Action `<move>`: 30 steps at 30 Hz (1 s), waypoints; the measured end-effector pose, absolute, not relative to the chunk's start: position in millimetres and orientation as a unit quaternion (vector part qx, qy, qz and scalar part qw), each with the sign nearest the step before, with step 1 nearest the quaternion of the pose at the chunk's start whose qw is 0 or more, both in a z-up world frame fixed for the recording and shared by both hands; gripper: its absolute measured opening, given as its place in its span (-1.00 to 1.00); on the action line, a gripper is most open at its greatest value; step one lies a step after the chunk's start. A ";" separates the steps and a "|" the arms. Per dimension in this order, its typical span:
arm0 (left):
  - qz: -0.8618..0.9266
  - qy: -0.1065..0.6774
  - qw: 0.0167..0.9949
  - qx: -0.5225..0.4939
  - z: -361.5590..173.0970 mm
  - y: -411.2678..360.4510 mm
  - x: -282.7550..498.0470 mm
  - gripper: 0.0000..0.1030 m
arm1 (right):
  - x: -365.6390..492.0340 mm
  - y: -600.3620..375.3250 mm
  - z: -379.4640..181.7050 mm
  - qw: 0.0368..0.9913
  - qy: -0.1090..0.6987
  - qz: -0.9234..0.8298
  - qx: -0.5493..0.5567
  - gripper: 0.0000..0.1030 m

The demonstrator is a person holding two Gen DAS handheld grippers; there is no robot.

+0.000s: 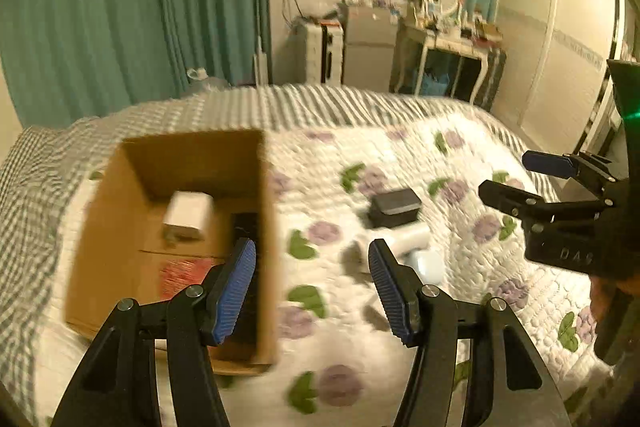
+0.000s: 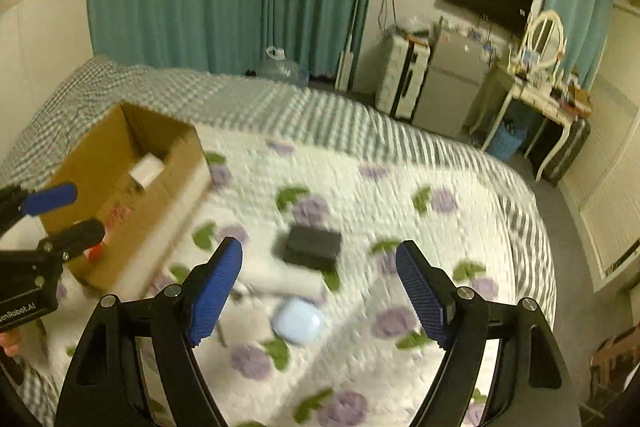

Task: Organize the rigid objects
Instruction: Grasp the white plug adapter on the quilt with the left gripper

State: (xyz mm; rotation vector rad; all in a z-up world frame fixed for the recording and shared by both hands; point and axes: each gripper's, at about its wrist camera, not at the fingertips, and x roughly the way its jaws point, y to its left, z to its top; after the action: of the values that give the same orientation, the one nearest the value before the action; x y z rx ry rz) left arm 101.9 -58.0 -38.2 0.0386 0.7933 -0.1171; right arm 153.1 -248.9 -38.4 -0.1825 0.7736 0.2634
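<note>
Hovering over the floral-quilted bed, both claws stood open and empty, the left claw beside the cardboard box near the bed's left edge, the right claw above loose items mid-bed. The box already held a white box and a red packet. Outside lay a white tube, a black case and a pale blue case; lowering squarely over one item seemed wisest.
</note>
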 end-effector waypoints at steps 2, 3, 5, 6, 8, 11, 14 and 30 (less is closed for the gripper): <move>-0.061 0.403 0.913 0.023 -52.8 -78.2 109.0 0.20 | 155.9 -266.7 -53.5 0.912 0.385 0.124 -0.076 0.54; -0.064 0.411 0.909 0.026 -63.0 -88.9 112.5 0.20 | 157.9 -275.4 -62.1 0.911 0.389 0.119 -0.068 0.54; -0.070 0.426 0.901 0.036 -81.3 -104.9 116.9 0.20 | 163.0 -287.2 -77.0 0.907 0.401 0.115 -0.053 0.54; -0.075 0.435 0.896 0.043 -94.2 -112.8 119.4 0.20 | 166.5 -290.5 -84.0 0.904 0.407 0.116 -0.051 0.54; -0.083 0.455 0.885 0.057 -118.4 -126.9 122.4 0.20 | 170.5 -290.6 -95.5 0.900 0.414 0.117 -0.064 0.54; -0.092 0.478 0.870 0.078 -149.6 -137.1 126.0 0.20 | 175.4 -287.7 -112.1 0.890 0.431 0.129 -0.081 0.54; -0.103 0.490 0.862 0.082 -168.2 -141.3 129.0 0.20 | 179.4 -288.3 -121.1 0.881 0.444 0.144 -0.075 0.54; -0.120 0.468 0.871 0.086 -168.8 -139.1 124.8 -0.04 | 187.1 -284.4 -134.8 0.867 0.470 0.150 -0.070 0.54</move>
State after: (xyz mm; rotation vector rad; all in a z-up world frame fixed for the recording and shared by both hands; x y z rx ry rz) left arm 124.8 -139.1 -168.8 0.1799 0.9789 -0.2499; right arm 187.1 -284.4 -134.8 -0.1471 0.9831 0.3144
